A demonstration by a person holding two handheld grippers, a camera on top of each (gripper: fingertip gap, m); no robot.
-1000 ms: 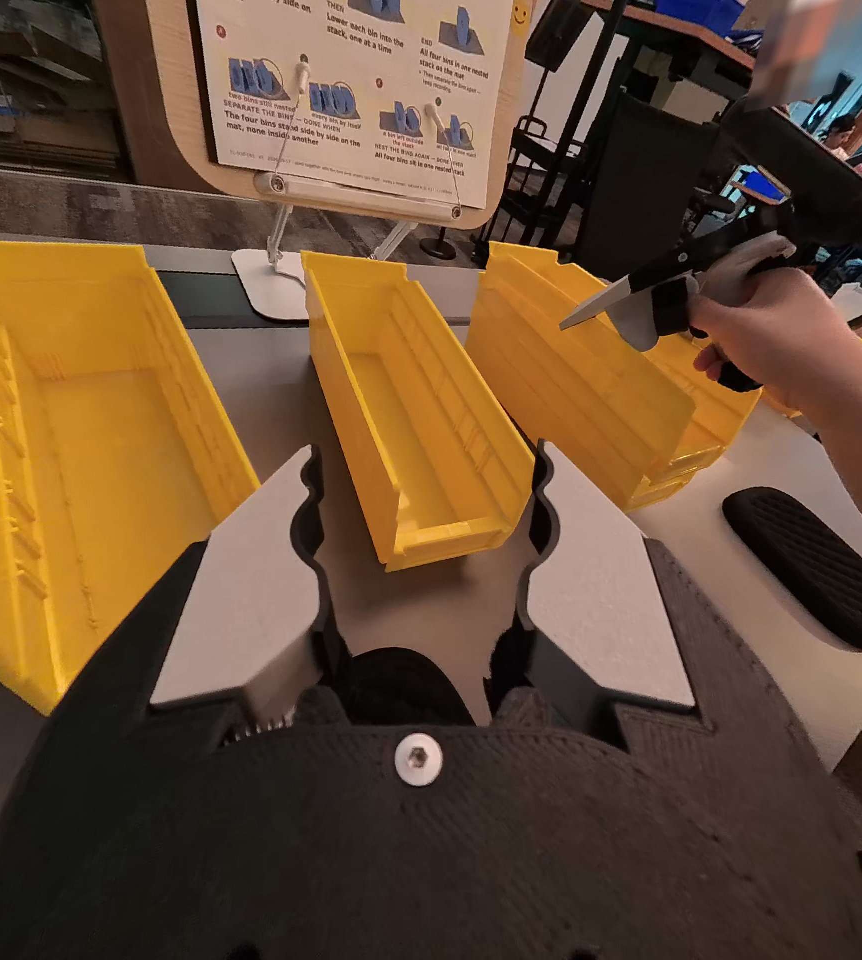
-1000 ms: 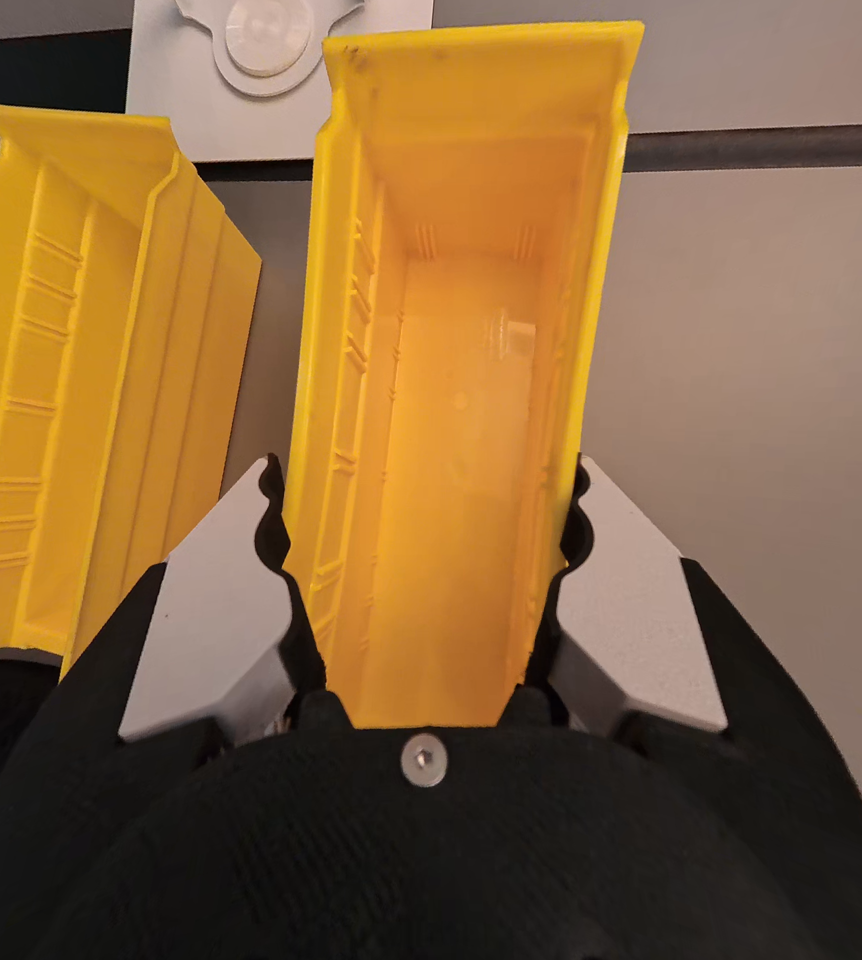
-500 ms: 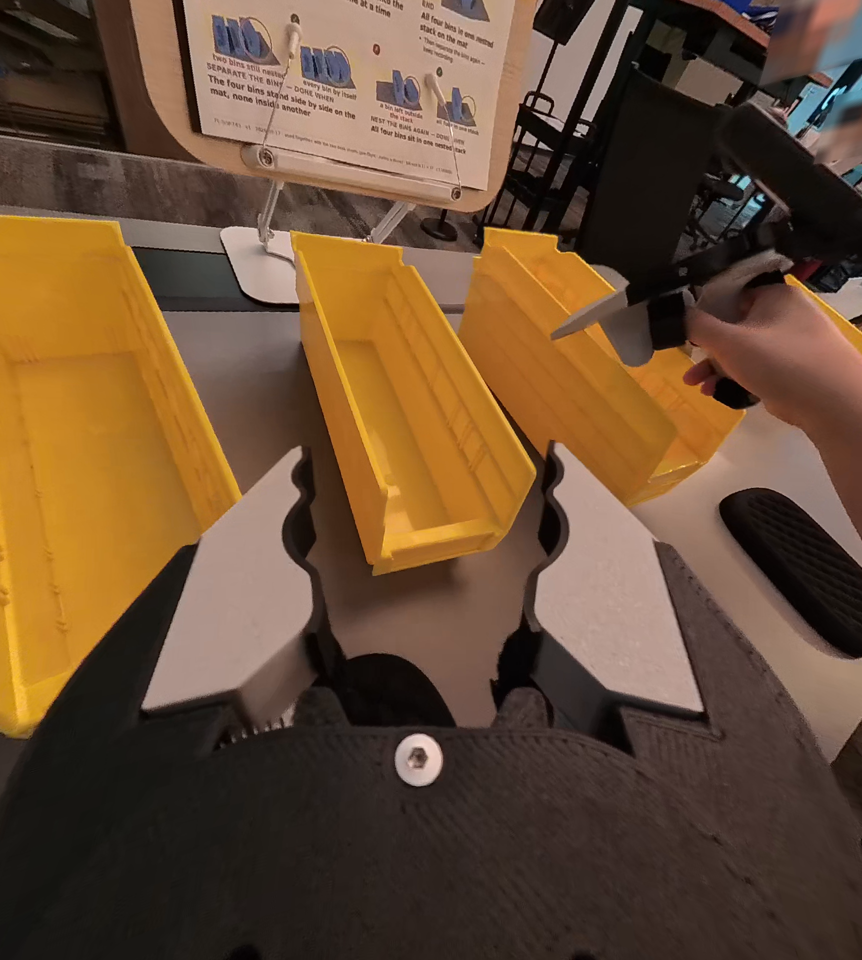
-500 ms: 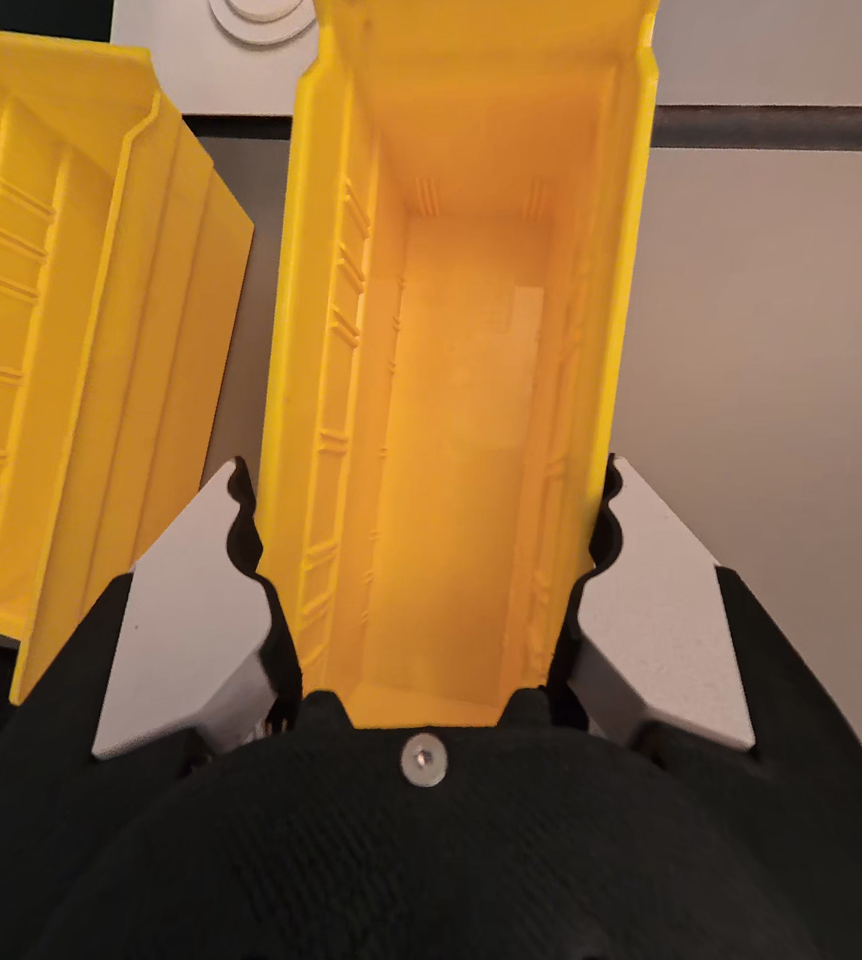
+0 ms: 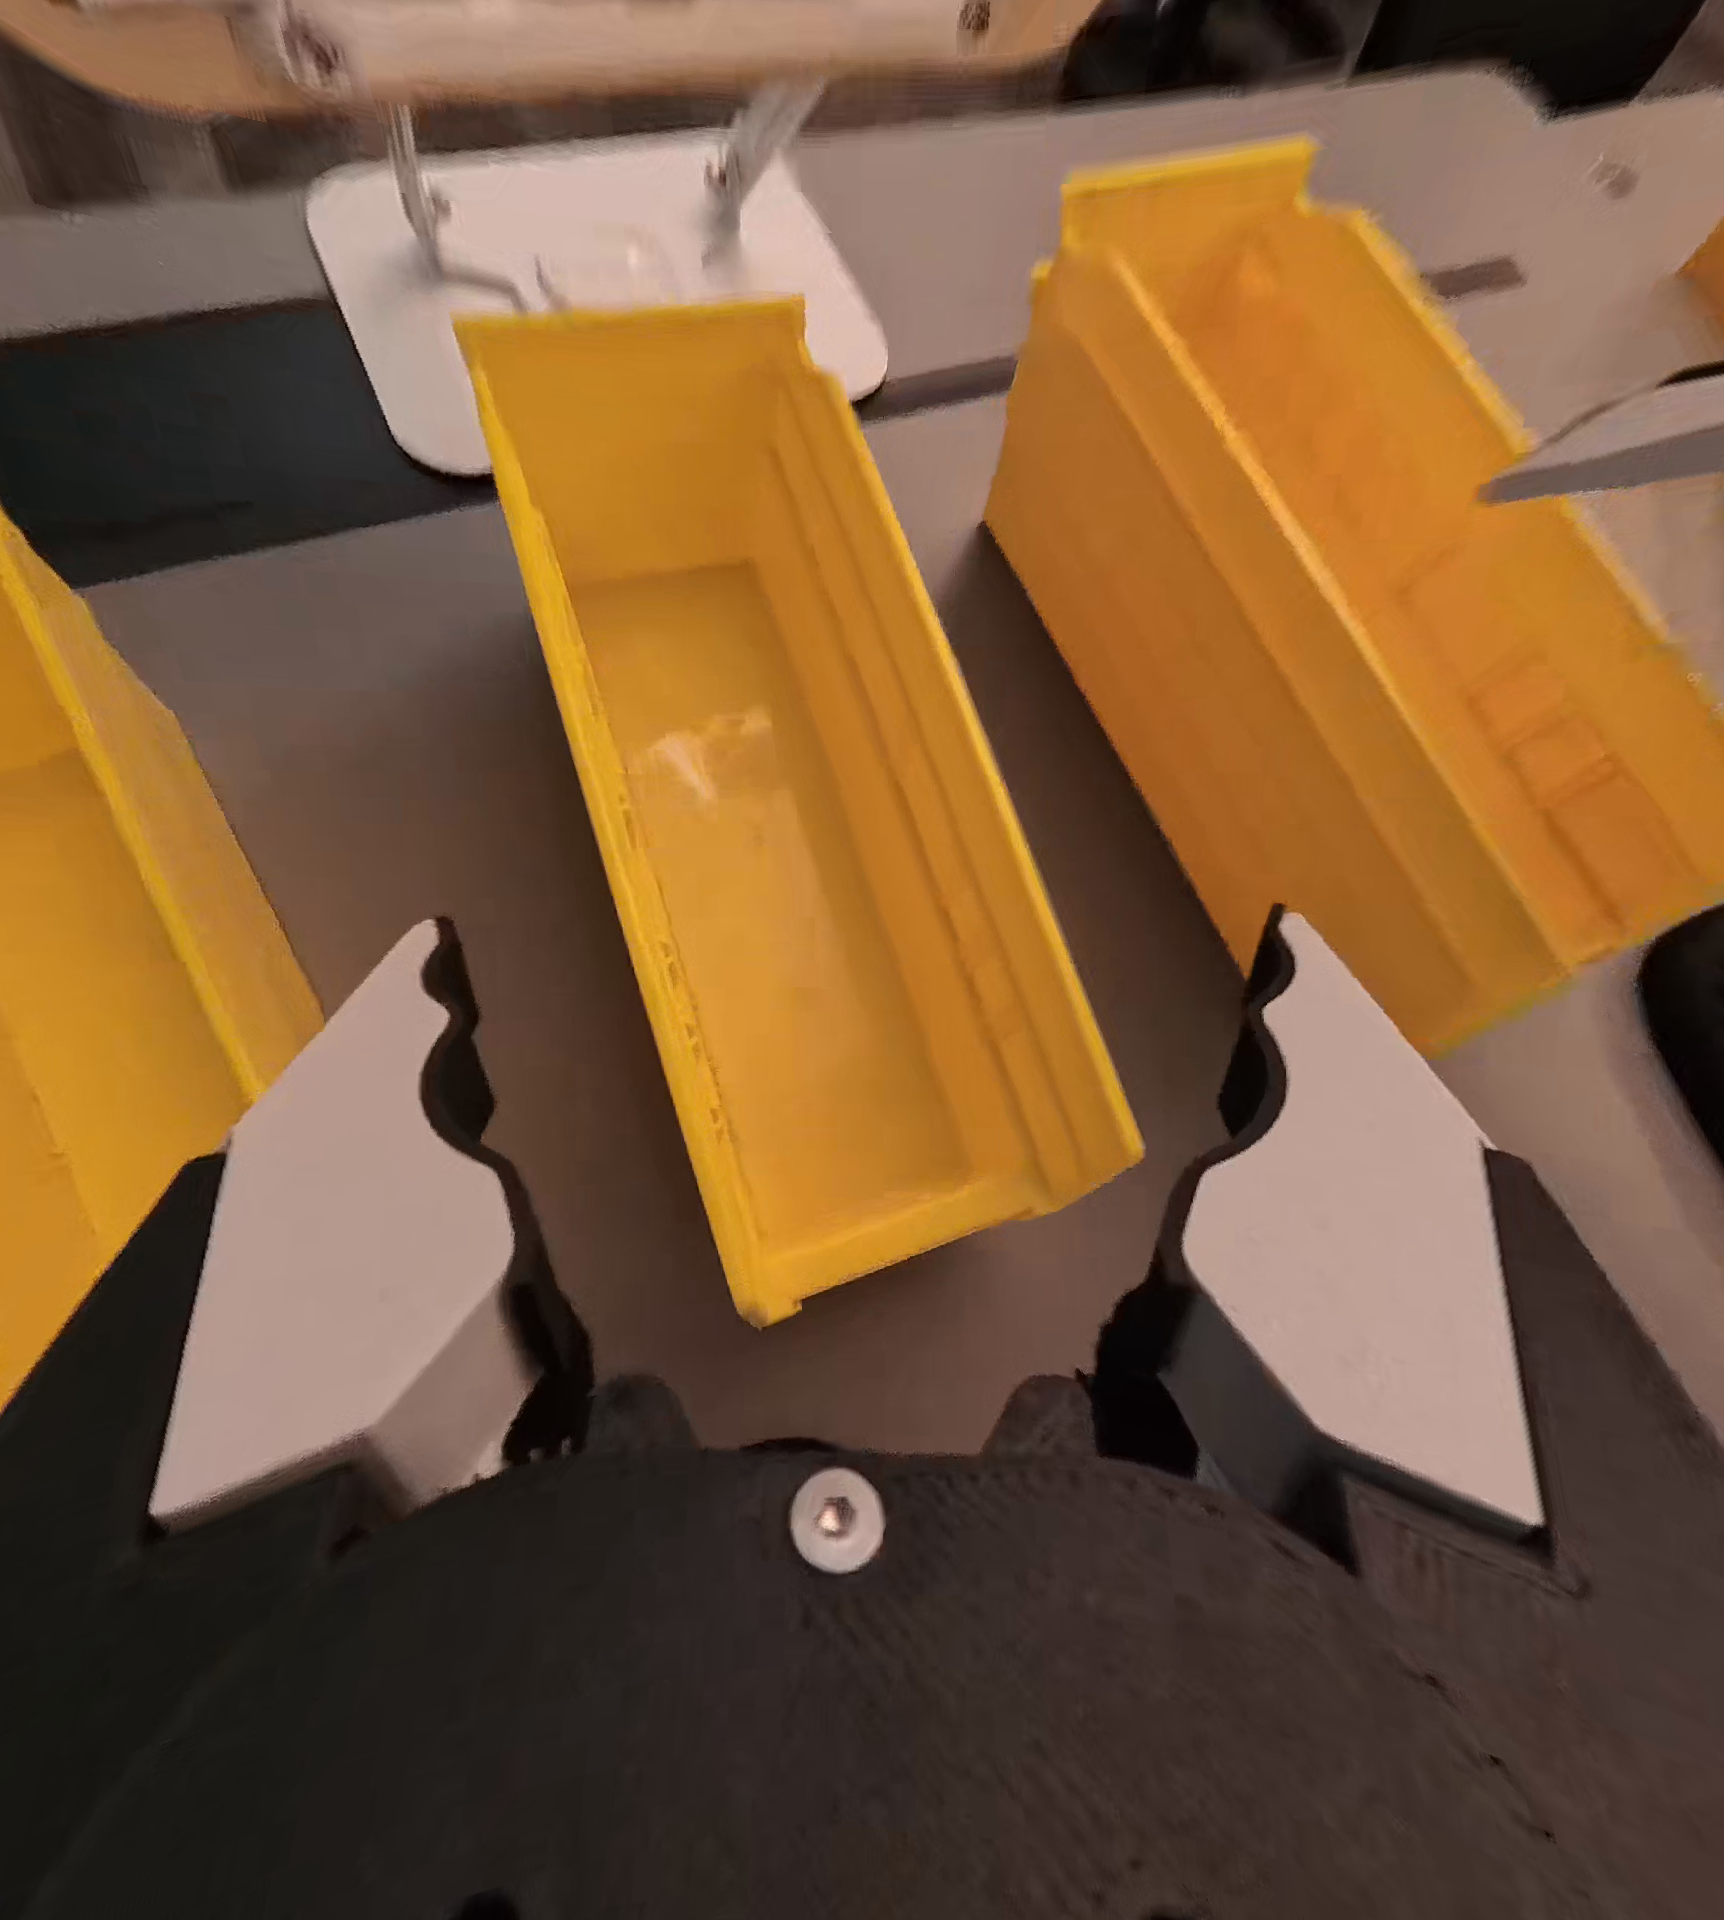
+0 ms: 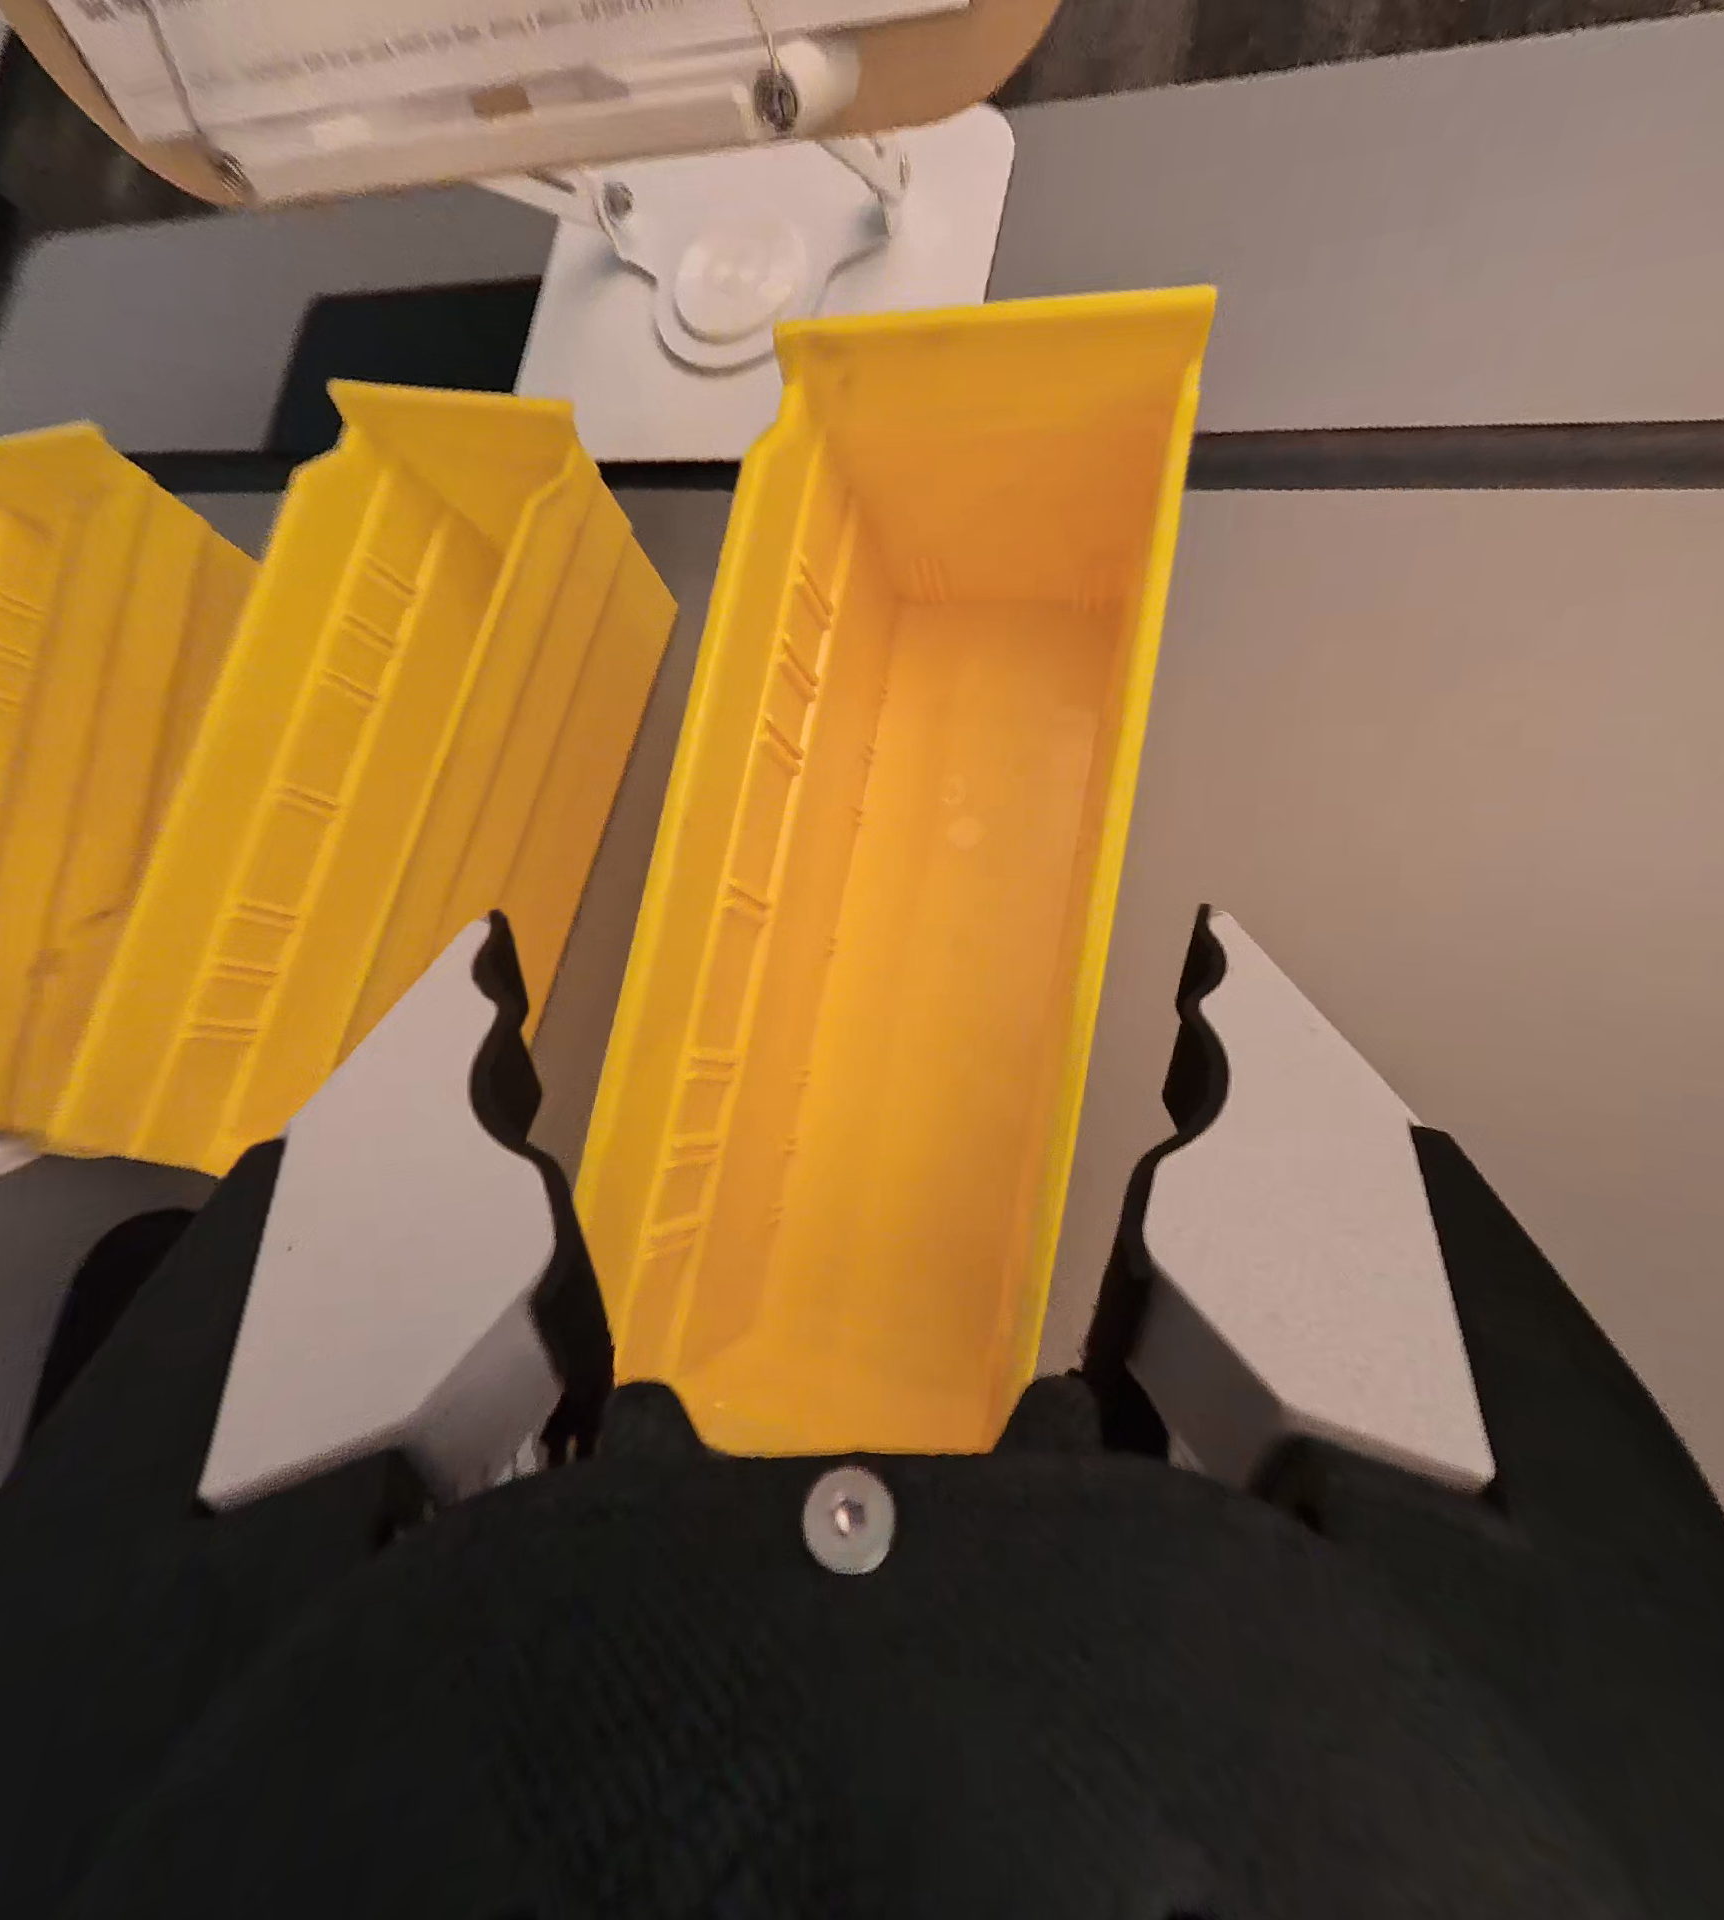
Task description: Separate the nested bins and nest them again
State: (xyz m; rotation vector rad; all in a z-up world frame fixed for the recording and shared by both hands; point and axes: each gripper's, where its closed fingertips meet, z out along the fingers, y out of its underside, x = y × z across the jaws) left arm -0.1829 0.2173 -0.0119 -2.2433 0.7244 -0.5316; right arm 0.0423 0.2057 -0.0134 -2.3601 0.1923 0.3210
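while four yellow bins stand apart on the table [image 6: 1460, 727], the next move turns on the bin [image 6: 889, 935] in the centre of the right wrist view: its long axis runs straight away from the right claw [image 6: 847, 1039], near end tucked between the spread fingers [image 6: 1284, 1195]. both pads stand off its walls, so it is released, though the left pad looks close near its root. in the left wrist view the left claw [image 5: 858, 1039] gapes empty, short of another bin [image 5: 785, 831] running to the upper left.
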